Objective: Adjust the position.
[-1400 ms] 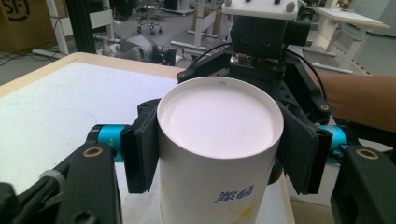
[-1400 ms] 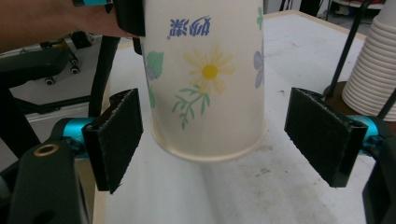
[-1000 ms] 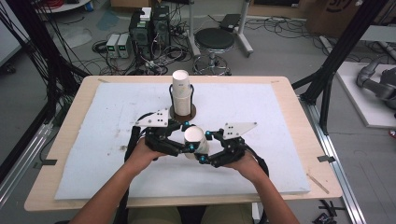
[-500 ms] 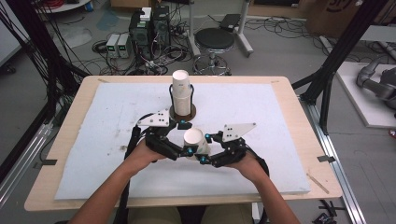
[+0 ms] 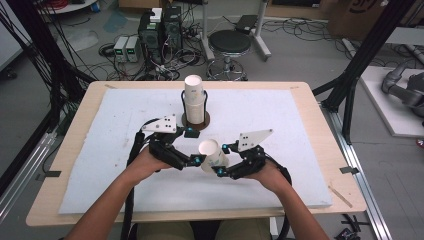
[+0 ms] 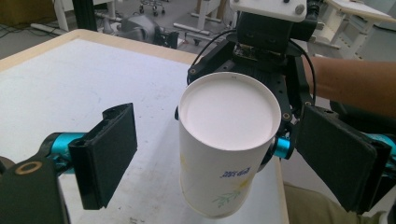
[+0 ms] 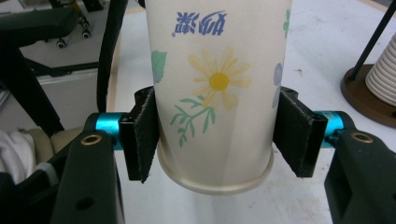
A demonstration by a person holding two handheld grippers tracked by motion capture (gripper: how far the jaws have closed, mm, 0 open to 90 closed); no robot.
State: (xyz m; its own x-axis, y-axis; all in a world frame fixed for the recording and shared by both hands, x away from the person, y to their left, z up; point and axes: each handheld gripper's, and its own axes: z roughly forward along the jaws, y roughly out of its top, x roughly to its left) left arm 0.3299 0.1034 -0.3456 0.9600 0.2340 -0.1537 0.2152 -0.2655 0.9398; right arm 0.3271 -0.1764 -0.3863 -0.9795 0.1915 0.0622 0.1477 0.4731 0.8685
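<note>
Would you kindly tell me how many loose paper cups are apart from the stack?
1: the paper cup clamped in the right hand-held gripper. The stack stands on its holder behind; its number is hidden.

The scene is evenly lit from above, and only soft shadows are cast on the white table cover (image 5: pixel 300 130). The high view is rendered slightly soft. Background at the upper edges of both gripper views is blurred.

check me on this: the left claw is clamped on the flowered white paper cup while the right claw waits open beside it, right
Not quite, the claws are swapped. The right gripper view shows the right claw clamped on the flowered white paper cup; the left gripper view shows the left claw open around it.
</note>
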